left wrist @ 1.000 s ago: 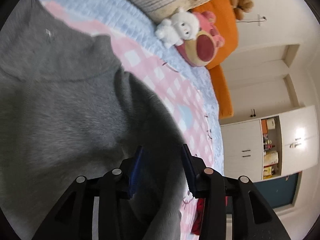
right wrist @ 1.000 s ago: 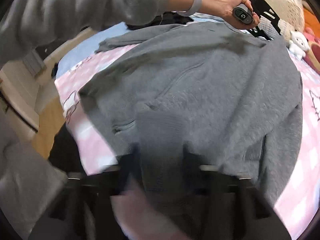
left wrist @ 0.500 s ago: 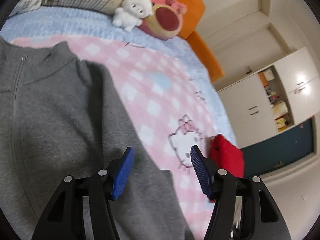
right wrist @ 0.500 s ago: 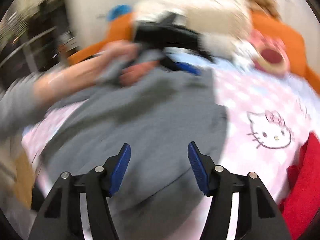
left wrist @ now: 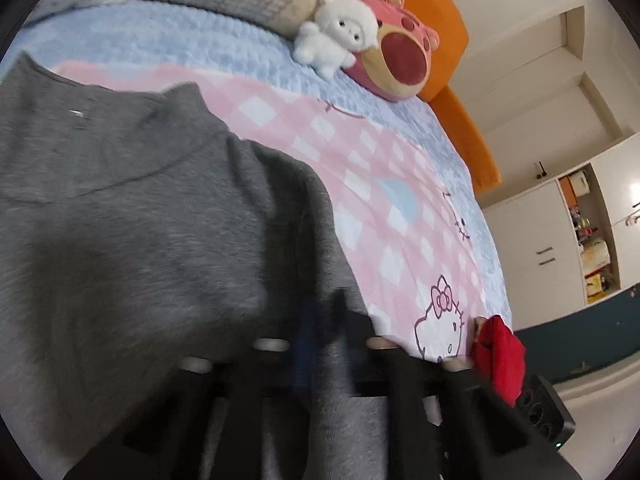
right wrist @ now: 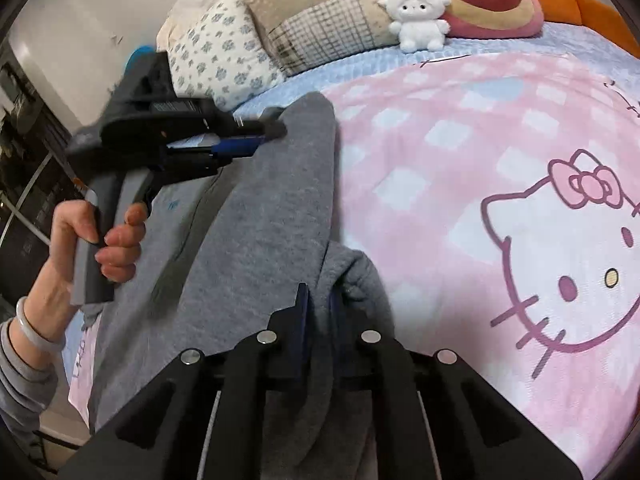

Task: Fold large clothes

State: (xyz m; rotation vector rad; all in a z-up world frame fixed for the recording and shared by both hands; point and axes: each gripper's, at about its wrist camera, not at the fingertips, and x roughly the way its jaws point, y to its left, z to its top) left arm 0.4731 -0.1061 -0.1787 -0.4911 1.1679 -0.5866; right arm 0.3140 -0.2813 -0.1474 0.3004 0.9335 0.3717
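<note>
- Bed [right wrist: 460, 152] with pink checked cat-print blanket carries everything; the blanket lies bare to the right of the garment, so the way across it looks free.
- Sweater [right wrist: 256, 232], grey and large, lies along the left part of the bed; its long axis runs from the collar [left wrist: 120, 128] near the pillows down toward the near edge; its right side seems to be doubled over the body already, though I cannot say how neatly.
- Pillows [right wrist: 288, 28] and two plush toys [right wrist: 416, 12] stay at the head of the bed, well apart from the cloth; a red garment [left wrist: 498, 354] lies at the blanket's edge, beside the sweater but not on it.
- Left gripper [right wrist: 276, 130] is at the collar end, its jaws just closed and clenched on the shoulder cloth.
- Right gripper [right wrist: 320, 304] is at the nearer end, by the bunched cuff; its jaws have just been closing and pinch a grey fold between them.
- Both ends of the same long edge are held, so the coming fold should go sideways, I judge.
</note>
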